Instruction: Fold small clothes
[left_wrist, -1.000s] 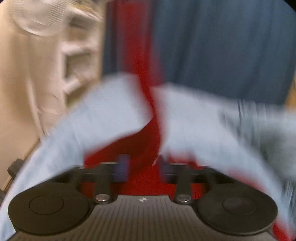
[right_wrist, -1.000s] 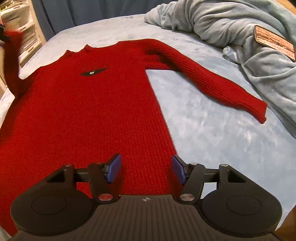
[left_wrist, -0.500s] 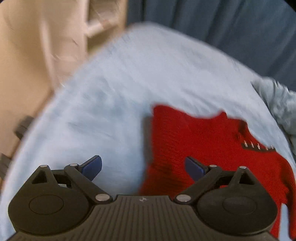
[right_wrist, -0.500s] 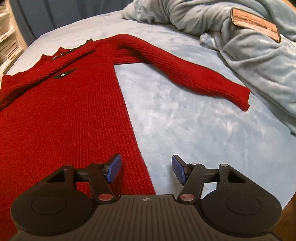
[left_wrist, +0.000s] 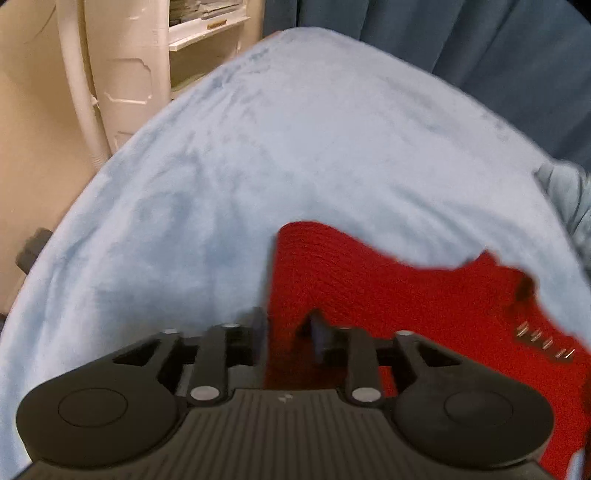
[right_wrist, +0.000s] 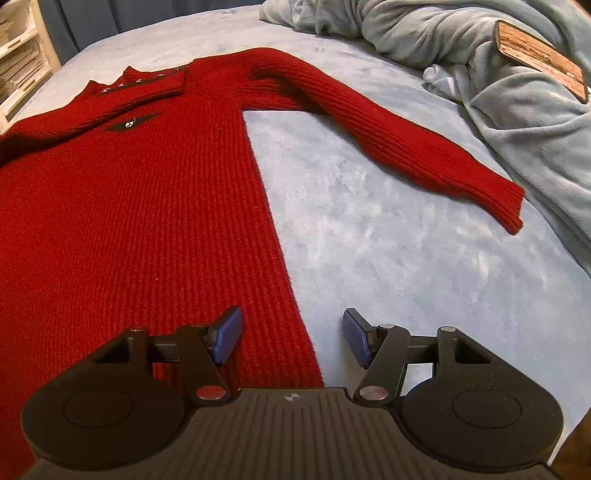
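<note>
Red ribbed knit sweater (right_wrist: 140, 206) lying flat, front up, on pale blue plush bedcover (right_wrist: 388, 258); one sleeve (right_wrist: 399, 147) stretched out toward the crumpled grey-blue blanket (right_wrist: 498, 96), well apart from the body panel. Row of small metal snaps (left_wrist: 545, 338) visible at the shoulder opening.

Left gripper (left_wrist: 286, 330): jaws closing, blurred, set over the folded edge of red knit near the shoulder; cloth between the fingers, firm pinch not confirmable through the blur. Right gripper (right_wrist: 291, 336): jaws standing moderately wide, nothing held, straddling the sweater's side edge near the hem, one blue pad (right_wrist: 227, 332) over the knit, the other over bare bedcover.

Step judged in hand: taking hold of one side of the garment at shoulder and hem for a lengthwise fold.

Recommended practice:
- Complete left pinch on the knit alone, no bedcover pile caught.
- Lower right pads onto the edge before closing; take both layers.
- Lift both ends together, level, to avoid skewing the fold.
- Keep outstretched sleeve clear of drag.

Risk noted: thick loose knit likely to slip from a shallow bite.
</note>
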